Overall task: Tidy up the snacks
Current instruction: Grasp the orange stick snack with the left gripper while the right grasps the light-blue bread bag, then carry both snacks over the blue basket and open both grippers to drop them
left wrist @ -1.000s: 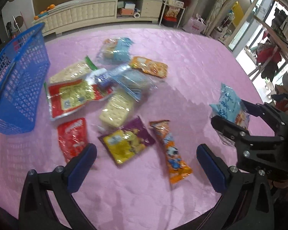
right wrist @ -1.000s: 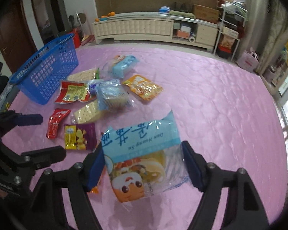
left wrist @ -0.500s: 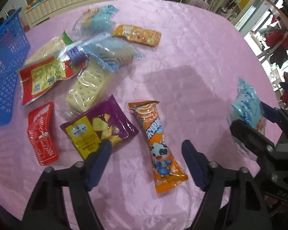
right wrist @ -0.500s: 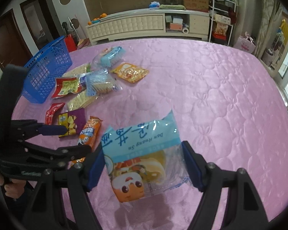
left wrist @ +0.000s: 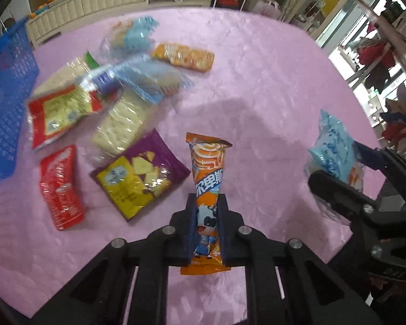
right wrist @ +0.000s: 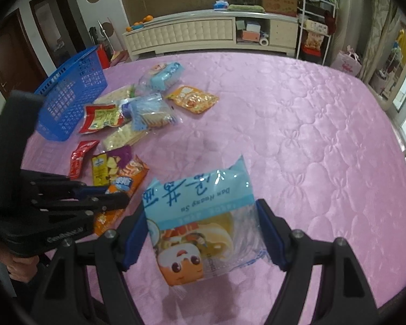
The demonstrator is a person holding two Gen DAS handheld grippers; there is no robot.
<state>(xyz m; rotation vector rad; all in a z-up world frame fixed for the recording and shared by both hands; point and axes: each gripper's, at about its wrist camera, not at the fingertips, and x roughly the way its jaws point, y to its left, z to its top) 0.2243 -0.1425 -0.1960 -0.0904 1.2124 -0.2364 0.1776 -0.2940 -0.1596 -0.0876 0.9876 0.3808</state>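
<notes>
Two close wrist views, shared snack pile point(left wrist: 121, 103)

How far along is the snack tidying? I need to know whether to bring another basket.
Early on. Nothing shows inside the blue basket. In hand: the left gripper is shut on the orange wafer packet, and the right gripper is shut on the light-blue pastry bag. Left: the other packets, such as the purple chip bag, lie on the pink cover.
</notes>
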